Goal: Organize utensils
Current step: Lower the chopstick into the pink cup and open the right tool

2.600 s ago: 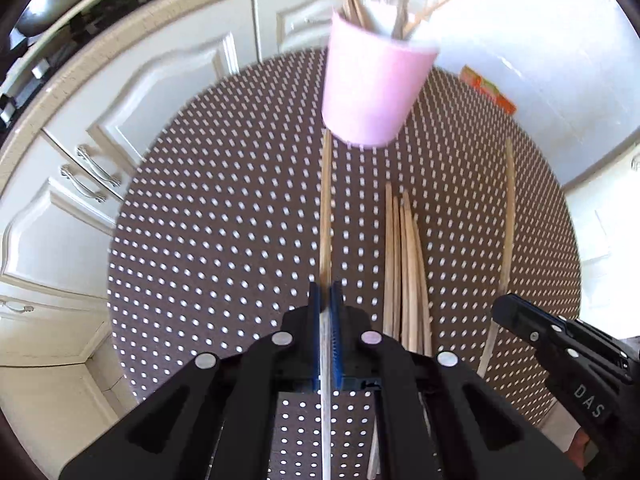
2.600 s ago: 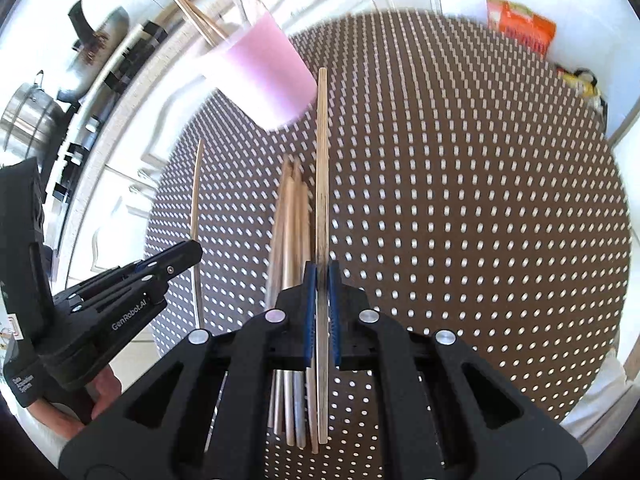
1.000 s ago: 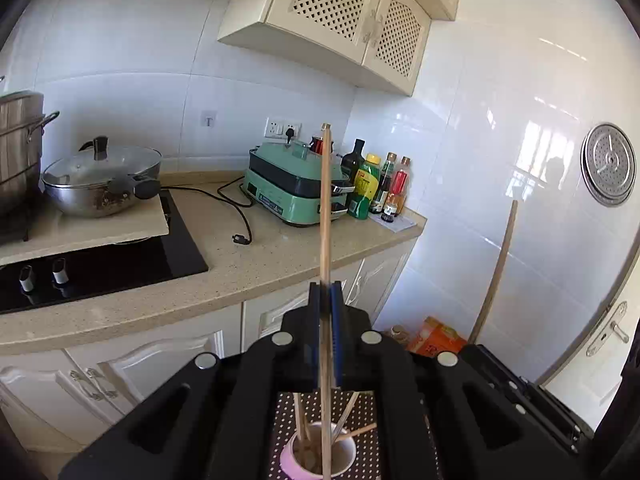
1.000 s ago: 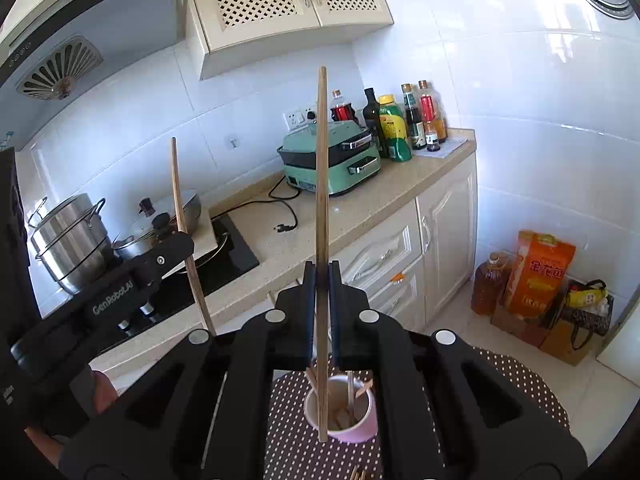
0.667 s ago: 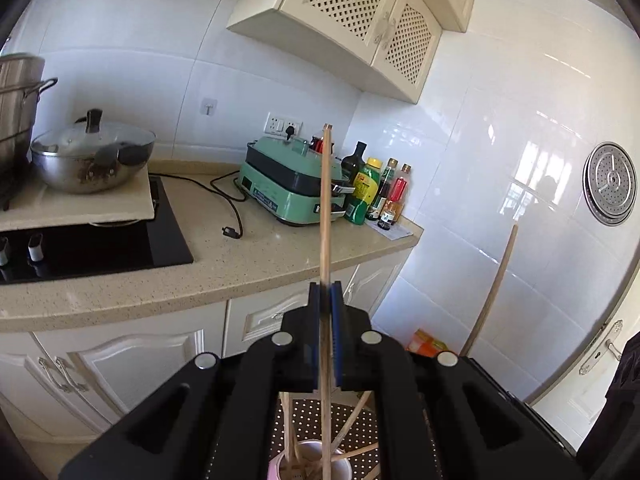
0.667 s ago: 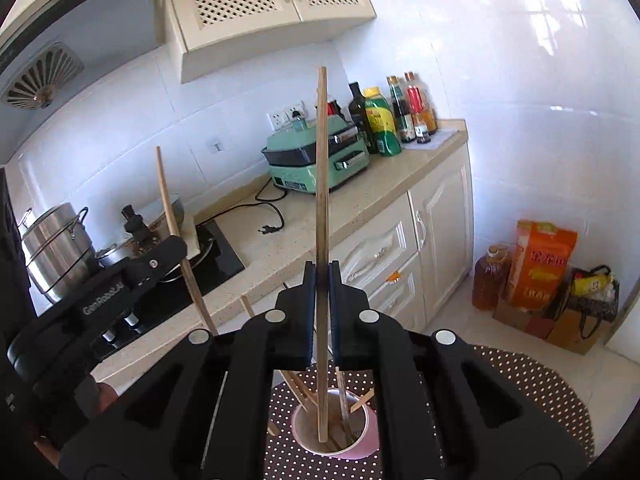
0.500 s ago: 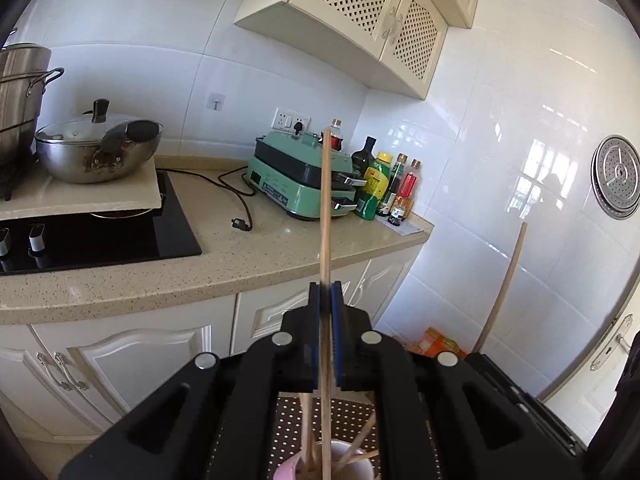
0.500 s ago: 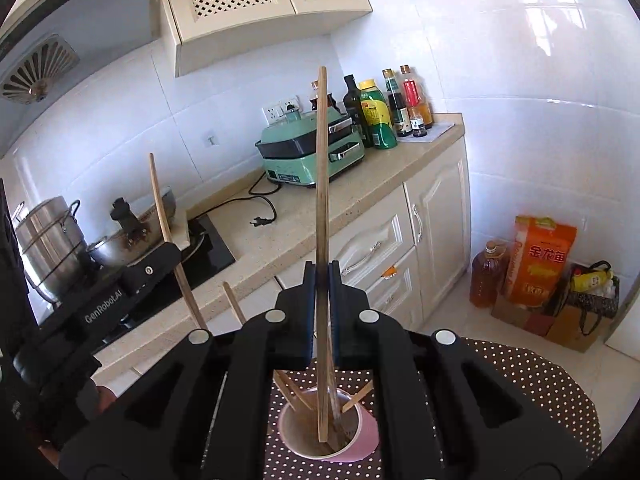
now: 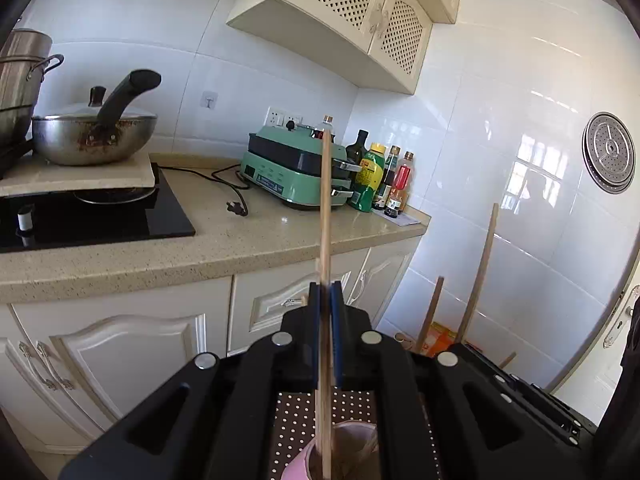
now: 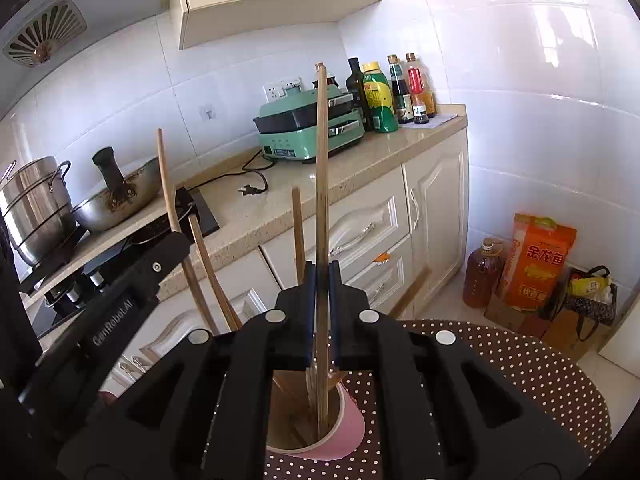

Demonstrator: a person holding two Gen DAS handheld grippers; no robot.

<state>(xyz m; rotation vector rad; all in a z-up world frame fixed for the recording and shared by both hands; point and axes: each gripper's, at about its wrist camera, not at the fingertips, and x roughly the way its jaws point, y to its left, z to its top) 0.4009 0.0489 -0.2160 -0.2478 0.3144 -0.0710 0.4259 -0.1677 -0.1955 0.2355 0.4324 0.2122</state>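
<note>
My left gripper [image 9: 325, 292] is shut on a wooden chopstick [image 9: 325, 208] held upright, its lower end down in the pink cup [image 9: 298, 464]. My right gripper [image 10: 319, 276] is shut on another upright chopstick [image 10: 321, 160], its lower end inside the pink cup [image 10: 352, 428]. The cup stands on the brown dotted table [image 10: 540, 376] and holds several more chopsticks [image 10: 297, 232]. The left gripper's body [image 10: 120, 304] shows at the left of the right wrist view, and the right gripper's body [image 9: 520, 396] at the lower right of the left wrist view.
A stone counter [image 10: 280, 208] with white cabinets [image 10: 436, 216] stands behind the table, carrying a green grill [image 10: 308, 124], sauce bottles [image 10: 380, 96], a wok [image 9: 92, 136] and a steel pot [image 10: 32, 204]. An oil bottle [image 10: 482, 272] and orange bag [image 10: 540, 260] sit on the floor.
Both grippers have tilted their chopsticks upright from the table and lowered them over the cup. In the last half second both moved lower, and the chopstick ends now reach into the cup.
</note>
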